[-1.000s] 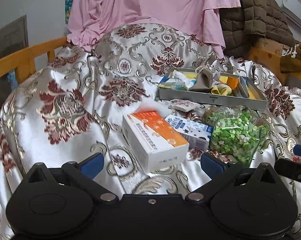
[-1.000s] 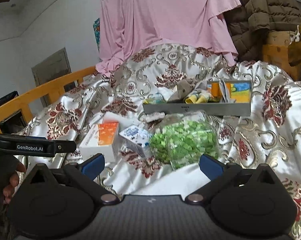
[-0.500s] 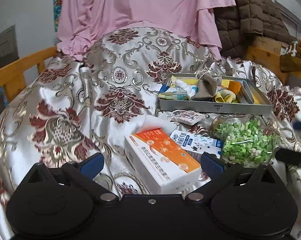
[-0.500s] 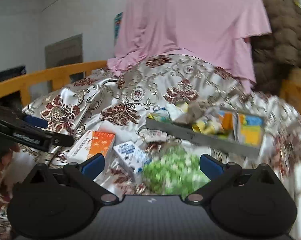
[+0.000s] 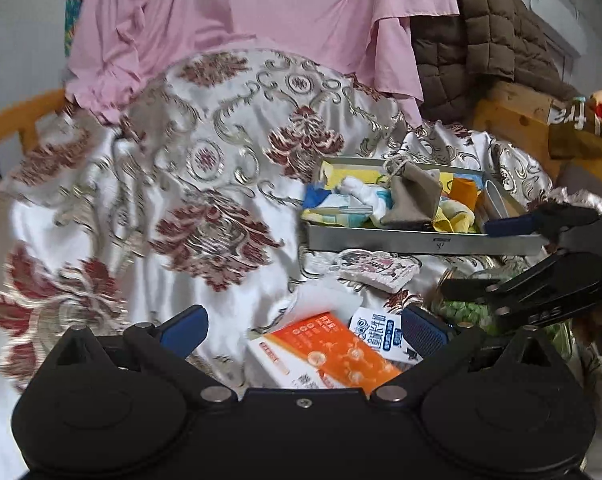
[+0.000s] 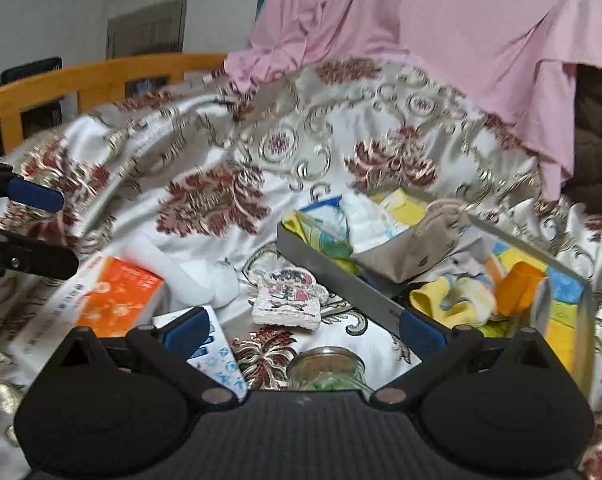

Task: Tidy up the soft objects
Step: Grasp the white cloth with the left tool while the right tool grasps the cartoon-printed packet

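A grey metal tray [image 5: 421, 241] [image 6: 365, 286] sits on the patterned bedspread and holds soft items: a grey cloth pouch [image 5: 415, 196] [image 6: 413, 250], yellow cloths [image 6: 449, 300] and white socks [image 6: 365, 220]. A flat cartoon-printed soft piece [image 5: 375, 268] [image 6: 289, 294] lies in front of the tray. My left gripper [image 5: 303, 326] is open and empty above the orange box [image 5: 333, 356]. My right gripper [image 6: 303, 326] is open and empty, just short of the cartoon piece; it shows in the left wrist view [image 5: 541, 264].
An orange-and-white box [image 6: 101, 300], a small blue-and-white carton [image 5: 377, 330] [image 6: 217, 348] and a glass jar of green bits [image 6: 327, 370] [image 5: 465, 312] lie near the grippers. Pink cloth [image 5: 261, 12] and a brown quilted jacket [image 5: 481, 40] hang behind. Wooden rails [image 6: 81, 80] border the bed.
Both grippers moved forward toward the tray. The right gripper swung left and passed over the jar, which now lies under it. Both stay open.
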The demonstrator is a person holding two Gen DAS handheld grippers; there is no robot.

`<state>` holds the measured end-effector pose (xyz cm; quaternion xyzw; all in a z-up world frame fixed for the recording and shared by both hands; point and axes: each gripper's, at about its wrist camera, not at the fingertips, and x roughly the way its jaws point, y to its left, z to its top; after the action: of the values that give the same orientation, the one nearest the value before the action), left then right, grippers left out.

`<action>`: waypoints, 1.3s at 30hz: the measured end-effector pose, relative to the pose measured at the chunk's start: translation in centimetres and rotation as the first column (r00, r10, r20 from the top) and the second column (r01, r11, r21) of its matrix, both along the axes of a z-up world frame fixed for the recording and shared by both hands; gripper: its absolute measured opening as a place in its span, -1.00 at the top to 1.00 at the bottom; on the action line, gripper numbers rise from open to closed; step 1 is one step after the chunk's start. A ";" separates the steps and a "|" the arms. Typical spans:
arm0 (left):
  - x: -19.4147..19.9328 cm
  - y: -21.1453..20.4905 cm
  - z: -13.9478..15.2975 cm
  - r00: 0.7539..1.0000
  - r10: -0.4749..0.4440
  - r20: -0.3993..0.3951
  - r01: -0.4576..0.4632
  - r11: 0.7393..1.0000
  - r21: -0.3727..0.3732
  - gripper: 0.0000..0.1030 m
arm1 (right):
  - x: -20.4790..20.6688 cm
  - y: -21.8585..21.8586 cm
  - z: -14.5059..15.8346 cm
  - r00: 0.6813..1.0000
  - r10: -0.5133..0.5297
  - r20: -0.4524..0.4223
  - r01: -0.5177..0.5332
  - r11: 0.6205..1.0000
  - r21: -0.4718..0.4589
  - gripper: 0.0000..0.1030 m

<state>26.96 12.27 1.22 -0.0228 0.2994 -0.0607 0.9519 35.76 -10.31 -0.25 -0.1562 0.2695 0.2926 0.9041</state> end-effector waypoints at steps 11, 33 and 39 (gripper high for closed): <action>5.1 2.6 -2.4 0.993 -0.112 -0.037 0.108 0.989 -0.105 -0.98 | 3.3 3.2 -0.9 0.997 0.034 -0.070 -0.041 0.994 -0.100 -0.99; 7.9 3.9 -4.8 0.968 -0.249 -0.041 0.231 0.939 -0.253 -0.54 | 6.8 5.0 -2.4 0.971 -0.038 -0.234 0.005 0.990 -0.139 -0.82; 8.0 3.8 -5.0 0.966 -0.253 -0.047 0.232 0.937 -0.261 -0.30 | 7.0 5.8 -2.8 0.972 -0.033 -0.234 -0.003 0.988 -0.154 -0.72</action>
<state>35.01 16.08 -3.77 -0.1094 0.3276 -0.2142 0.9137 42.77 -4.54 -3.04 -0.1875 0.3976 0.2805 0.8533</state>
